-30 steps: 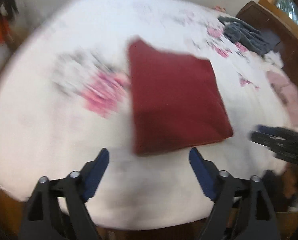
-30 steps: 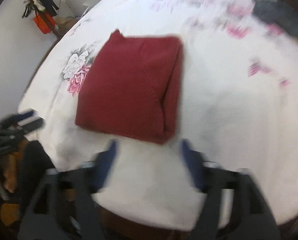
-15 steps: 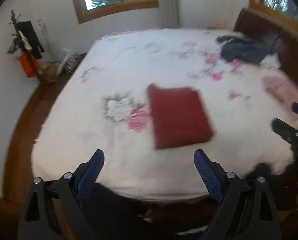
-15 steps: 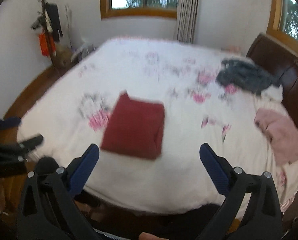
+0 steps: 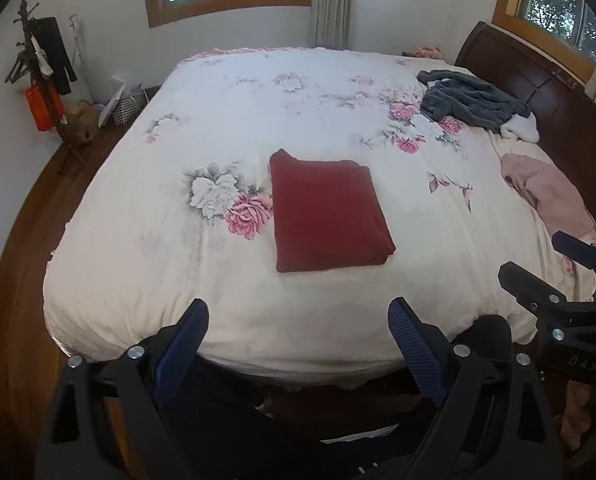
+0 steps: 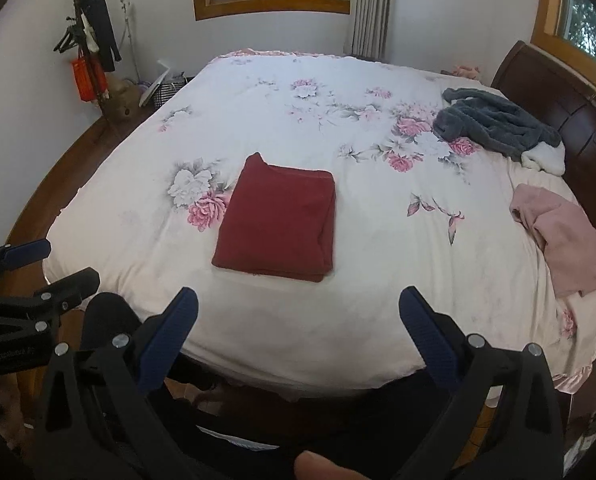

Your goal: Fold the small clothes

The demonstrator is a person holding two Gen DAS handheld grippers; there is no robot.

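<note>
Both claws have pulled back from the folded red garment (image 5: 328,210); left claw (image 5: 298,330) and right claw (image 6: 298,316) gape wide, empty. Next, the pink garment (image 6: 566,236) wants spreading flat before folding.

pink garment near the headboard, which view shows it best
The right wrist view: the pink garment lies fully in frame on the bed, its crumpled folds and lower edge visible. In the left wrist view it sits squeezed at the right margin, its near end partly hidden behind the right claw.
</note>
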